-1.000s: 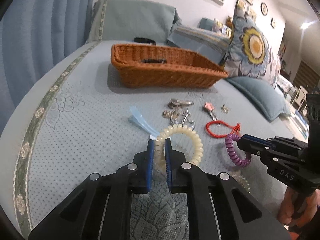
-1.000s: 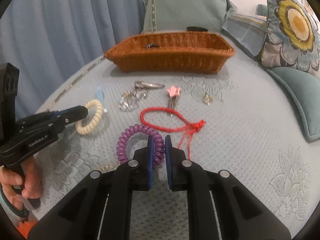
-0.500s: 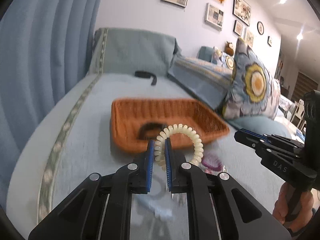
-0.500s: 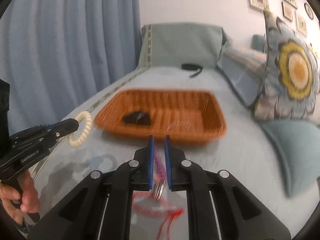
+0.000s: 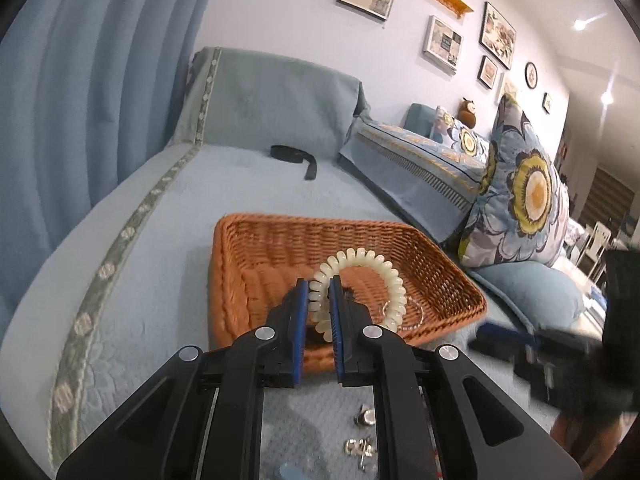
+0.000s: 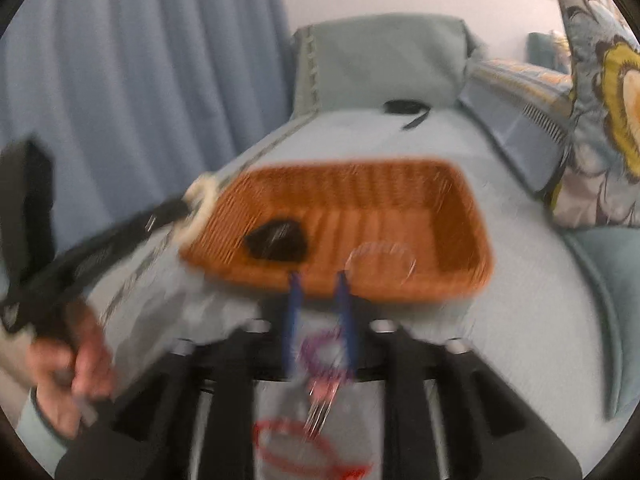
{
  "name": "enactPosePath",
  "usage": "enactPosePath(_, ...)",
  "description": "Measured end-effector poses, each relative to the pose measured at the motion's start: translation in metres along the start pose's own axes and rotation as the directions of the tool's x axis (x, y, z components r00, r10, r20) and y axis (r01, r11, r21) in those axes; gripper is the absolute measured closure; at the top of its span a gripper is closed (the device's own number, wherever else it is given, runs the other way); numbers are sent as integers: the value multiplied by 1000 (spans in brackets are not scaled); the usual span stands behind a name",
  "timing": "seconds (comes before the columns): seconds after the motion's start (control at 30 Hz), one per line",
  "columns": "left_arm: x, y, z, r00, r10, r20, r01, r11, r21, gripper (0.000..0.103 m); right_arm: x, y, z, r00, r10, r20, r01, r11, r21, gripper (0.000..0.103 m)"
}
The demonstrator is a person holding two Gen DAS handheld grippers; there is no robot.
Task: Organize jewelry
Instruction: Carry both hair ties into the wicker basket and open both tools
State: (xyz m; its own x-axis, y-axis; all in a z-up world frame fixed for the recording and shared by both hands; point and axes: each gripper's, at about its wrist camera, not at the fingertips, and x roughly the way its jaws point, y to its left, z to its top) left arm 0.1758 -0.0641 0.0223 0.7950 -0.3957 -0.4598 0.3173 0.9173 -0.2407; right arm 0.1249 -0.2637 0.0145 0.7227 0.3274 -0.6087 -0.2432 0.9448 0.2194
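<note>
My left gripper (image 5: 319,292) is shut on a cream spiral coil bracelet (image 5: 366,280) and holds it in the air over the near edge of the orange wicker basket (image 5: 256,280). In the blurred right wrist view my right gripper (image 6: 318,286) stands open just short of the basket (image 6: 400,208). A purple spiral coil (image 6: 322,354) lies low between its fingers, apparently free of them. The basket holds a black item (image 6: 276,240) and a clear ring (image 6: 380,260). The left gripper with the cream coil (image 6: 200,208) shows at the basket's left corner.
A red cord (image 6: 296,452) and a pink-topped clip (image 6: 320,396) lie on the blue bedcover below my right gripper. Small silver pieces (image 5: 360,440) lie below my left gripper. A black strap (image 5: 296,158) lies far back. Flowered pillows (image 5: 520,208) line the right side.
Both grippers rose and moved forward to the basket. The left one still holds the cream coil. The right gripper has opened and the purple coil hangs loose between its fingers.
</note>
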Motion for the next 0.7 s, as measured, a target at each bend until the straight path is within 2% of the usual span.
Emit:
enactPosePath(0.1,4,2,-4,1000,-10,-3,10,1000,-8,94,7,-6,-9,998,-35,-48,35,999,4,70)
enactPosePath(0.17,5,3,-7,1000,-20,2,20,1000,-9,94,16,-21,-8,995,-63,-77,67,997,46,70)
enactPosePath(0.23,6,3,-10,1000,-30,1,30,1000,-8,94,28,-34,-7,992,-40,-121,53,994,100,70)
enactPosePath(0.37,8,1,-13,1000,-29,-5,29,1000,9,94,63,-35,-11,969,-47,-244,68,995,78,70)
enactPosePath(0.47,6,1,-13,999,-32,-2,32,999,13,94,68,-27,-12,967,-77,-243,86,996,27,72)
enactPosePath(0.5,6,1,-14,999,-32,-1,32,999,13,94,67,-23,-12,966,-79,-247,84,996,10,94)
enactPosePath(0.6,6,1,-13,1000,-31,-1,31,999,8,94,63,-11,-16,968,-111,-226,100,993,-57,95)
enactPosePath(0.7,3,1,-12,999,-33,6,33,999,4,94,46,-6,-13,981,-101,-165,93,994,-54,95)
